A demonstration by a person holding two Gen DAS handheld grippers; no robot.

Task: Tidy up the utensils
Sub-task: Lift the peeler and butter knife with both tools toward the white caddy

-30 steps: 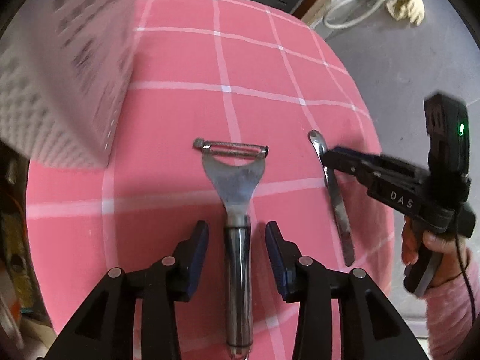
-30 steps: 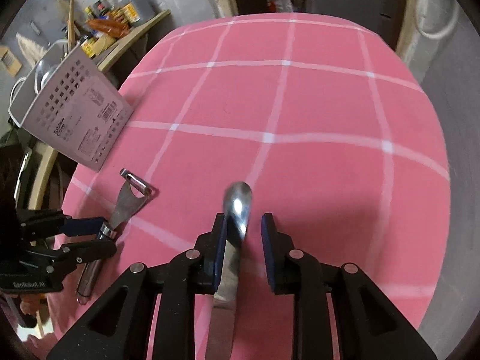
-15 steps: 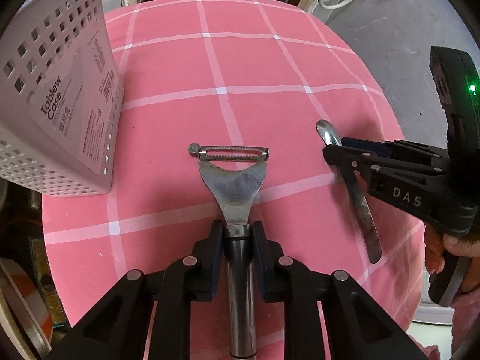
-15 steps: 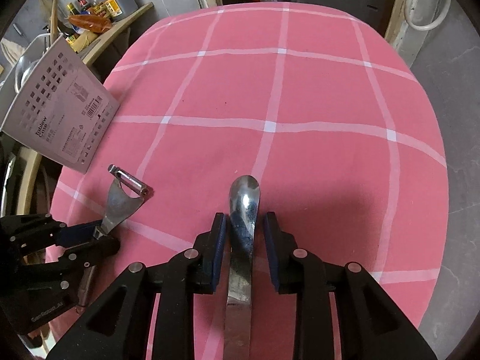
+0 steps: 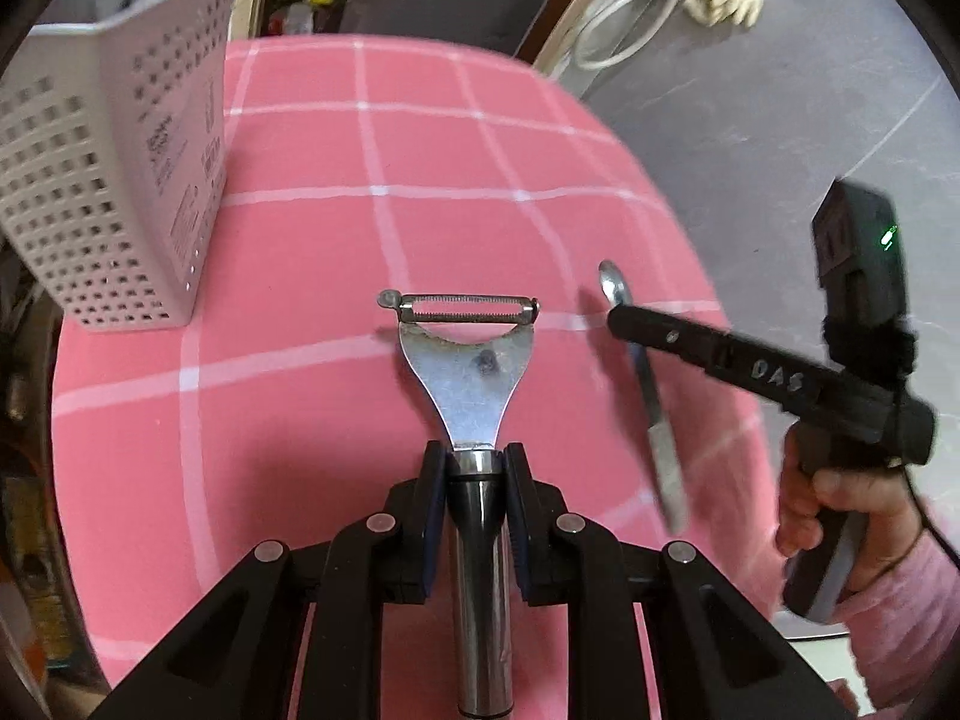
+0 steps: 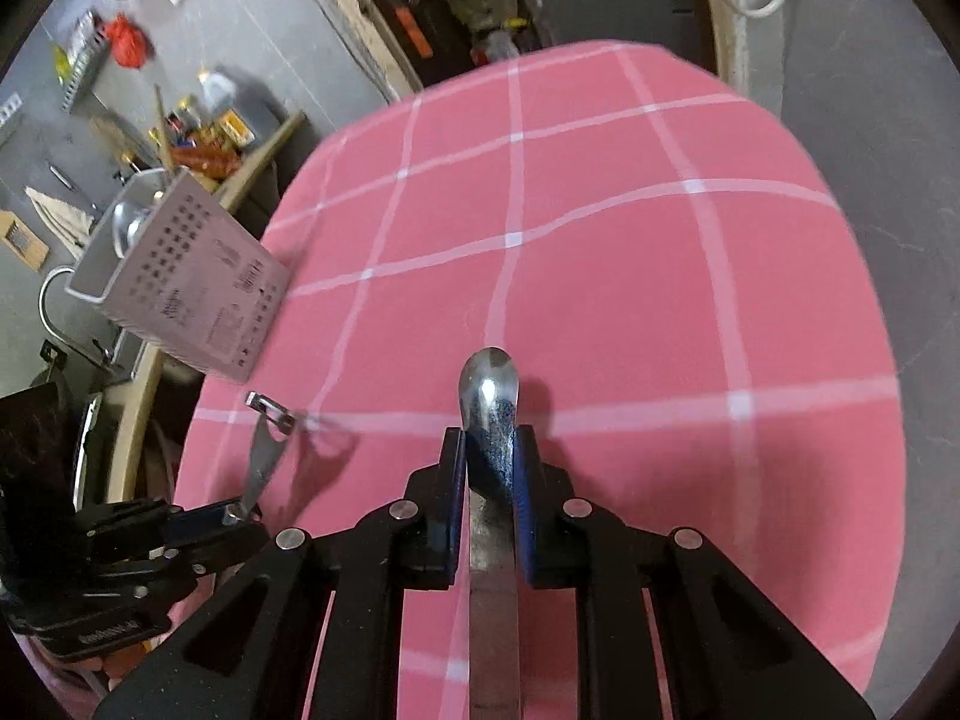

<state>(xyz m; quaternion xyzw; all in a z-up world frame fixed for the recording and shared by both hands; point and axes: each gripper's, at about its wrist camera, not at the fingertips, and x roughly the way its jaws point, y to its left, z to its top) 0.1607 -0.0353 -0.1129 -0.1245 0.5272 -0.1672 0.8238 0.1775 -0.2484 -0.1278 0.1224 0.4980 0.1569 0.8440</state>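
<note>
My left gripper (image 5: 474,462) is shut on the round handle of a steel peeler (image 5: 468,372), whose blade end points away over the pink checked tablecloth (image 5: 300,420). The jaws of my right gripper (image 6: 489,444) are closing on a metal spoon (image 6: 489,384), pads pressed on its neck and bowl sticking out ahead. In the left wrist view the right gripper (image 5: 624,318) holds the spoon (image 5: 654,420) off the cloth, handle hanging down. A white perforated utensil basket (image 5: 114,192) stands at the table's left edge. The right wrist view shows the basket (image 6: 198,288), the peeler (image 6: 264,450) and the left gripper (image 6: 234,516).
A shiny metal utensil (image 6: 129,222) lies inside the basket. The round table drops to grey floor (image 5: 780,120) on the right. A white cable (image 5: 624,30) lies on the floor beyond. Cluttered shelves (image 6: 198,132) stand behind the basket.
The left jaws closed on the peeler handle. The right jaws tightened on the spoon, which now hangs tilted above the cloth. Both views have shifted, with the table seen from higher.
</note>
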